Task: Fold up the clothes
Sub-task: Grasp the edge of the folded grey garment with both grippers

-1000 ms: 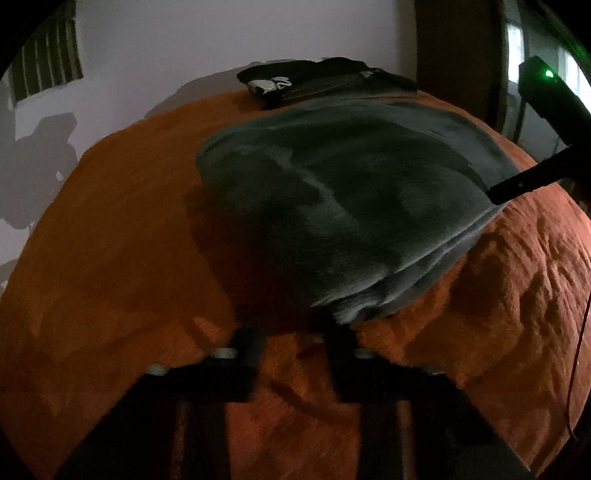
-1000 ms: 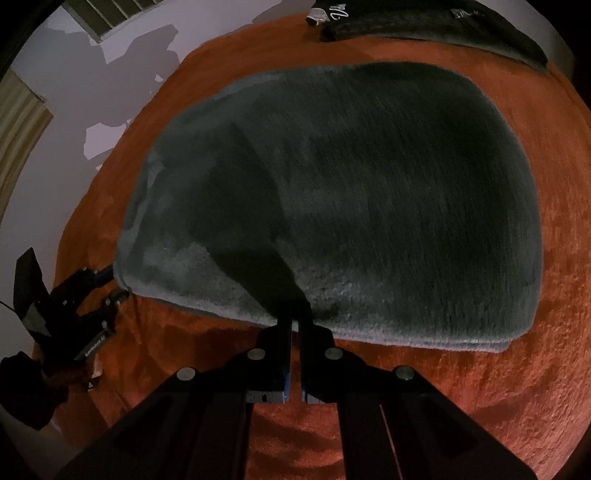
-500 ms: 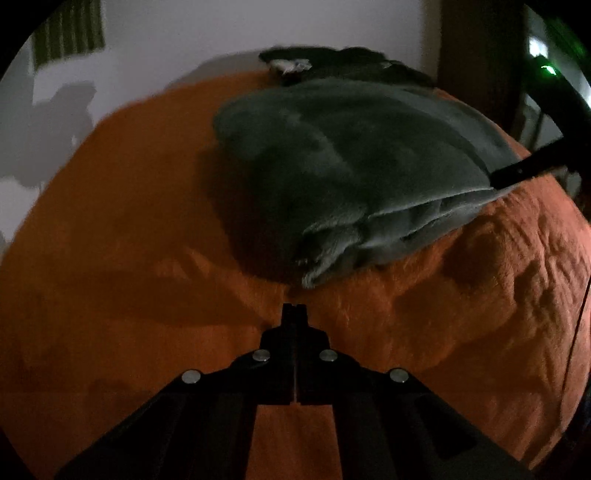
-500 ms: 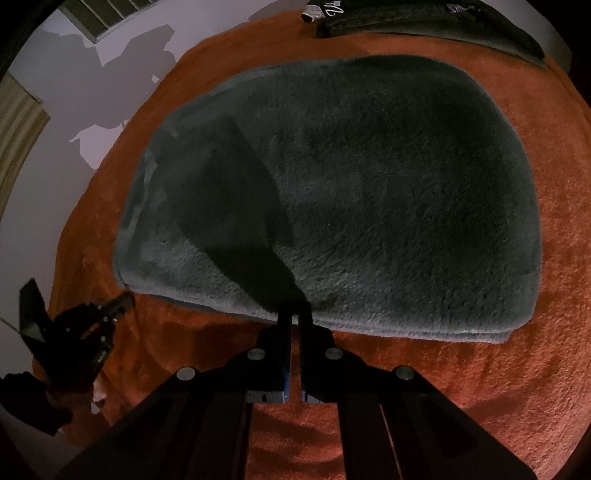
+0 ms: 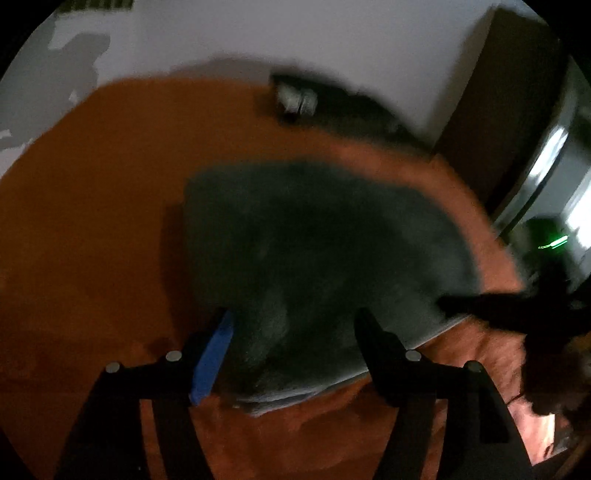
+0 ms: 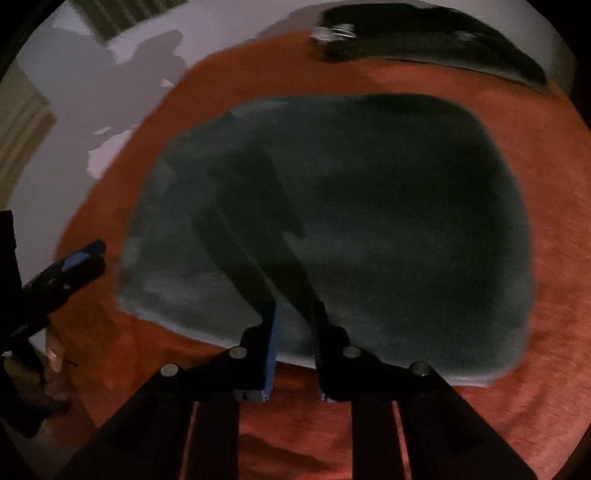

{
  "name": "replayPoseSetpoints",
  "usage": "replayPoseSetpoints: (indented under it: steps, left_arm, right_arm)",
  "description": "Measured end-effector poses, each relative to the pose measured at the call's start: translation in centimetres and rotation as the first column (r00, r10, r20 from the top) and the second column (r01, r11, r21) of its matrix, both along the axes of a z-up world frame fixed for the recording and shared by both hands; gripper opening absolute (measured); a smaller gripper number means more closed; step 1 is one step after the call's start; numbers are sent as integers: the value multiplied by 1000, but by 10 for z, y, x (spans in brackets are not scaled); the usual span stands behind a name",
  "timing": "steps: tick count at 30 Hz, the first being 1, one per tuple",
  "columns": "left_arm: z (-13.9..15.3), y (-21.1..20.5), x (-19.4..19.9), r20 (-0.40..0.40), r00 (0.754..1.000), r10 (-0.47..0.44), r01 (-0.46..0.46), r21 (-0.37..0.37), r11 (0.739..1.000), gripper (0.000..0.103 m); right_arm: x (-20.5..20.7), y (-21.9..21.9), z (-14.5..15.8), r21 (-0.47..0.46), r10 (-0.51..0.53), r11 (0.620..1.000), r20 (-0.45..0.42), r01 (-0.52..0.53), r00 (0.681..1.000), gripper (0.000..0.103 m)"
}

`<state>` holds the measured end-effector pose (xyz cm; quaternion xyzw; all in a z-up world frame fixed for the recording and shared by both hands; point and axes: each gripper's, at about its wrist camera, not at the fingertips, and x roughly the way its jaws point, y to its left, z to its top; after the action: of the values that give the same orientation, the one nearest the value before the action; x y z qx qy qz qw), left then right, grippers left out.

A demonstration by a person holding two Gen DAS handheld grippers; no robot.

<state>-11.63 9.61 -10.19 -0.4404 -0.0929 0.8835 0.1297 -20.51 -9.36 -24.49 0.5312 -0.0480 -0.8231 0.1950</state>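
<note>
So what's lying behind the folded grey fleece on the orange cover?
Behind the folded grey fleece, at the far edge of the orange cover, lies a dark garment with a pale label. Whatever is beneath the fleece is hidden.

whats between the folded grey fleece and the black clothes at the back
Only a bare strip of the orange bedcover lies between the grey fleece and the black clothes, clearest in the right wrist view.

Dim, motion-blurred fisheye views, dark vignetted corners, hard shadows on wall [image 6: 122, 85].
</note>
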Motion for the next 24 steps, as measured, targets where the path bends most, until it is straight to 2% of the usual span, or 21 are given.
replayPoseSetpoints:
  steps: [1,2,4,6,9,11,12,13,15,16,18,19,20,22,24]
  left_arm:
    - [-6,1,-6,34,999,3,-3,-6,1000,58]
    - [-11,3,-12,65,998,6,-5,-12,1000,58]
    - [2,3,-17,39,999,-27,28,-26,999,58]
    - [16,9,-31,24,998,-61,63,-77,995,60]
    - [26,39,-76,49,990,-136,140,-111,984,61]
    - [27,63,-105,79,983,-166,175,-124,977,61]
    - [23,76,-120,95,982,-164,175,-118,977,61]
    - [18,88,-134,112,981,-161,174,-113,978,61]
    - [-6,100,-160,158,982,-105,127,-133,983,61]
    - [-22,104,-172,184,980,-70,99,-154,983,62]
    - [-39,99,-182,205,977,-56,81,-114,990,62]
    - [-34,96,-183,209,977,-51,73,-98,992,62]
    - [-28,92,-183,211,976,-46,64,-83,994,62]
    - [0,81,-175,177,984,-27,39,-66,997,62]
    - [11,70,-170,181,983,-34,50,-84,995,62]
  right_arm:
    - [-1,17,1,14,-47,999,-11,47,999,13]
    - [-2,39,2,36,-107,993,-27,108,994,13]
    - [-7,84,4,75,-221,972,-35,223,975,4]
    - [-17,111,9,103,-283,953,-31,284,959,9]
    - [-38,115,39,8,-251,968,-76,252,965,9]
    - [-61,93,56,-81,-179,982,-100,171,979,12]
    - [-74,78,57,-94,-139,987,-101,130,985,13]
    - [-86,64,55,-81,-111,991,-95,104,989,13]
    - [-106,45,35,17,-104,994,-59,106,993,13]
    - [-112,47,24,15,-112,993,-40,113,993,13]
    - [-124,51,3,11,-128,992,-3,128,992,12]
    - [-128,53,-2,6,-133,991,11,133,991,11]
    - [-127,55,6,-5,-132,991,8,132,991,11]
    - [-115,58,34,-18,-131,991,-39,130,991,11]
    - [-96,59,51,0,-120,993,-84,120,989,12]
